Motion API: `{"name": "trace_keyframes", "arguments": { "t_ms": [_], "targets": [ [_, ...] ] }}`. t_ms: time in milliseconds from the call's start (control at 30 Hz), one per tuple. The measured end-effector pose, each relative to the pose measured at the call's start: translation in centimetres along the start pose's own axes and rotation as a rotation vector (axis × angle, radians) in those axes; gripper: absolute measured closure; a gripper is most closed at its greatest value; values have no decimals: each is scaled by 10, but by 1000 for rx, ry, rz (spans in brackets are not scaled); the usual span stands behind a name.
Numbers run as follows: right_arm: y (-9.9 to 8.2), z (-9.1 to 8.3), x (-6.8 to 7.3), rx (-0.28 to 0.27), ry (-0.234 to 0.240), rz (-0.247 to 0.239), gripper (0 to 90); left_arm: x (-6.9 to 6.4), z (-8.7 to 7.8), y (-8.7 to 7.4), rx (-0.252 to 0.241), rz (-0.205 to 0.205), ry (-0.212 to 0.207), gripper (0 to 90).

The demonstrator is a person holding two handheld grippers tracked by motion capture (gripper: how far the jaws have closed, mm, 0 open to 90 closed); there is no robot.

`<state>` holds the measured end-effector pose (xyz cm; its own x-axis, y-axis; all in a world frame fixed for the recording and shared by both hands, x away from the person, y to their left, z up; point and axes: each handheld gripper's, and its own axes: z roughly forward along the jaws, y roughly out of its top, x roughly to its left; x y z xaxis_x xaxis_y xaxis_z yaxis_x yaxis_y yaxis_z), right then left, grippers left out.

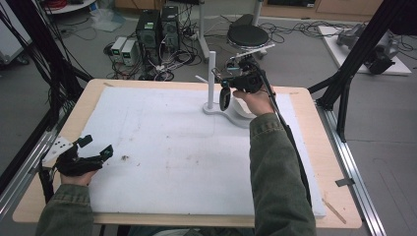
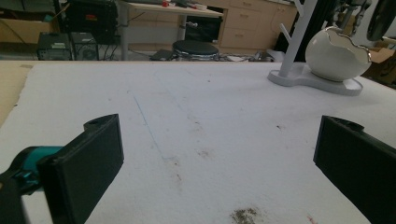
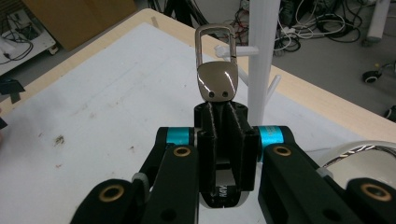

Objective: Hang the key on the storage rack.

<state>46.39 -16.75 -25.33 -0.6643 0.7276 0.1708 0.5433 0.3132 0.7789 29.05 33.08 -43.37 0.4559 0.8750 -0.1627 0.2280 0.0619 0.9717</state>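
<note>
A light, stiff key fob with a slippery metal clasp is held by its strap between the right jaws, loop beyond their tips near the stand's pegs; the left jaws stand wide.

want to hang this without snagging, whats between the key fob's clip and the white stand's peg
Nothing. In the right gripper view the key fob, clamped in the right gripper, has its metal clip just short of the white stand; the gap shows bare white mat behind.
</note>
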Motion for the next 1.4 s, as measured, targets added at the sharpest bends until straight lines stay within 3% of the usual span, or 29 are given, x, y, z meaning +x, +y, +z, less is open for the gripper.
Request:
{"name": "trace_keyframes", "arguments": {
  "t_ms": [400,567,867,967,1233,1333,1400],
  "targets": [
    [-2,12,-6,-11,-12,30,823,0,-1,0,-1,4,-2,20],
    [-2,13,-6,-25,15,44,823,0,0,0,0,1,0,20],
    [-3,21,-5,-1,-2,46,814,1,-1,0,0,1,1,20],
    [-5,26,-4,20,-27,41,811,1,-1,0,0,0,2,20],
    [-6,34,-4,27,-29,60,803,1,-1,0,-4,-3,0,20],
    [-8,35,-4,32,-25,64,772,1,-1,0,-4,-4,2,20],
    [-8,35,0,34,-18,67,679,1,-1,0,-4,-2,0,20]
  ]
}}
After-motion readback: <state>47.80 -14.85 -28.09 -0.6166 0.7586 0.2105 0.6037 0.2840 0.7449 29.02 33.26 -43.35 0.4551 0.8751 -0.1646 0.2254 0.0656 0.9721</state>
